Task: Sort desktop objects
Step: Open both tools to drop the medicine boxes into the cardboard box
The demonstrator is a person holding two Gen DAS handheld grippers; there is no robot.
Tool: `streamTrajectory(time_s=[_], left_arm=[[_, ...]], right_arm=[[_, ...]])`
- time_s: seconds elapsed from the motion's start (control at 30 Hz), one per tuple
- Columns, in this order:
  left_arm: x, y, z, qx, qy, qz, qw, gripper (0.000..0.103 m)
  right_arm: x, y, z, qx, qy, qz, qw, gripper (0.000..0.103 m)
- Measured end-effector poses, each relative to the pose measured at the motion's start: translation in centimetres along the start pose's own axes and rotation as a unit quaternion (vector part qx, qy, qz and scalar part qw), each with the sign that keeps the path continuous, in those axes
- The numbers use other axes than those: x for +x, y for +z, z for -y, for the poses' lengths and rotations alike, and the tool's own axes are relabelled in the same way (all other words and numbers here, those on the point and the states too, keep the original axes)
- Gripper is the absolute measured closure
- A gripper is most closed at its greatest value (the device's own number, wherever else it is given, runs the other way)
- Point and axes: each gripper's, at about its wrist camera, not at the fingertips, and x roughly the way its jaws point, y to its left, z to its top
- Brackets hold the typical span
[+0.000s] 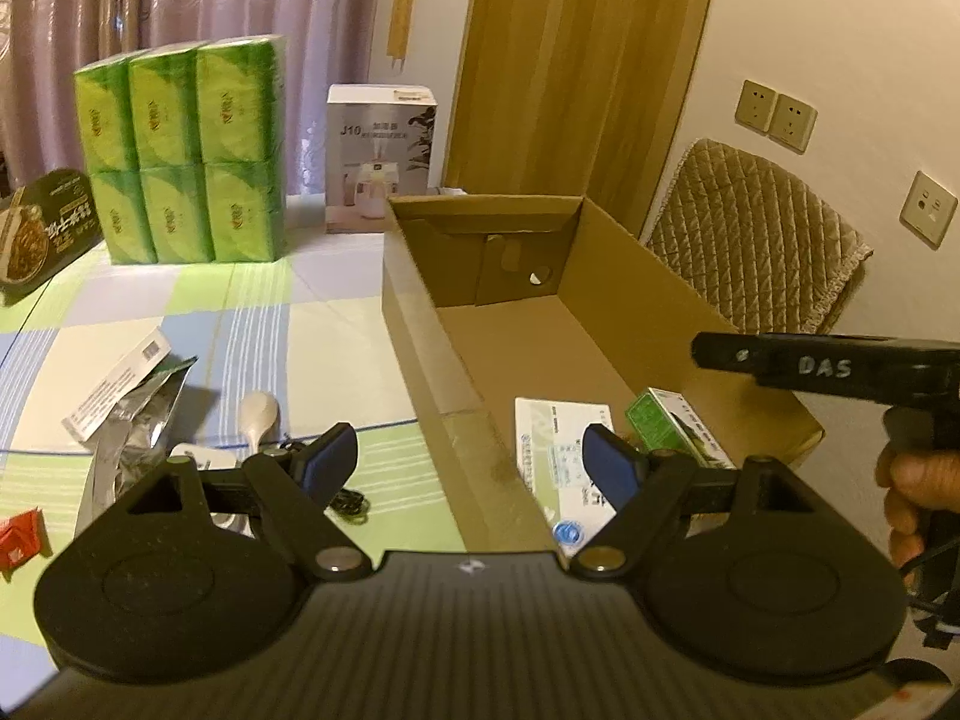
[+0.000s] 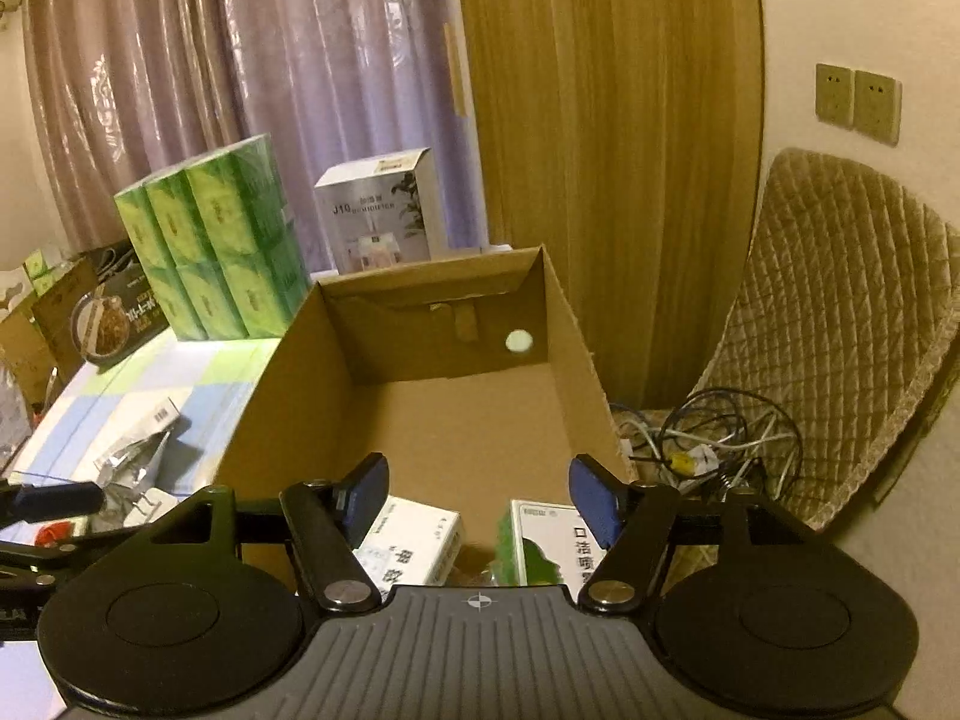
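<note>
Two claws, mine: left gripper (image 1: 471, 459) and right gripper (image 2: 477, 495) hover released over the cardboard box (image 2: 558, 324), which holds a white carton (image 2: 414, 540) and a green-and-white carton (image 2: 546, 540) at its near end.

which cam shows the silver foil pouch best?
Left wrist: the foil pouch lies large on the tablecloth, left of the cardboard box, crumpled opening visible. Right wrist shows it small at the left edge.
</note>
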Motion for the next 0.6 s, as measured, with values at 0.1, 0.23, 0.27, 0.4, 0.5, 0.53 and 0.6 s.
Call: streamTrajectory(time_s=[0.1, 0.23, 0.27, 0.4, 0.5, 0.53, 0.6], left_arm=[[-0.5, -0.4, -0.4, -0.002, 0.003, -0.002, 1.0, 0.024], [-1.3, -0.9, -1.0, -0.003, 0.007, -0.003, 1.0, 0.024], [-1.5, -1.0, -1.2, -0.003, 0.008, -0.002, 1.0, 0.024], [-2.7, -1.4, -1.8, 0.006, 0.023, 0.003, 0.9997, 0.024], [-3.5, -1.8, -2.6, 0.001, 0.029, 0.002, 0.9996, 0.024], [-3.8, -2.0, -2.9, -0.001, 0.032, 0.002, 0.9995, 0.024], [-4.5, -2.3, -3.5, -0.004, 0.037, 0.003, 0.9993, 0.024]], right_arm=[[-0.7, -0.5, -0.8, -0.002, 0.003, -0.001, 1.0, 0.034], [-1.4, -1.3, -2.4, -0.018, 0.01, -0.009, 1.0, 0.026], [-1.6, -1.4, -2.8, -0.022, 0.011, -0.01, 1.0, 0.023], [-2.2, -2.1, -4.3, -0.03, 0.016, -0.017, 0.999, 0.018], [-2.6, -2.6, -5.2, -0.035, 0.02, -0.02, 0.999, 0.015], [-2.8, -2.7, -5.6, -0.037, 0.021, -0.021, 0.999, 0.014], [-3.1, -2.9, -6.3, -0.04, 0.023, -0.019, 0.999, 0.009]])
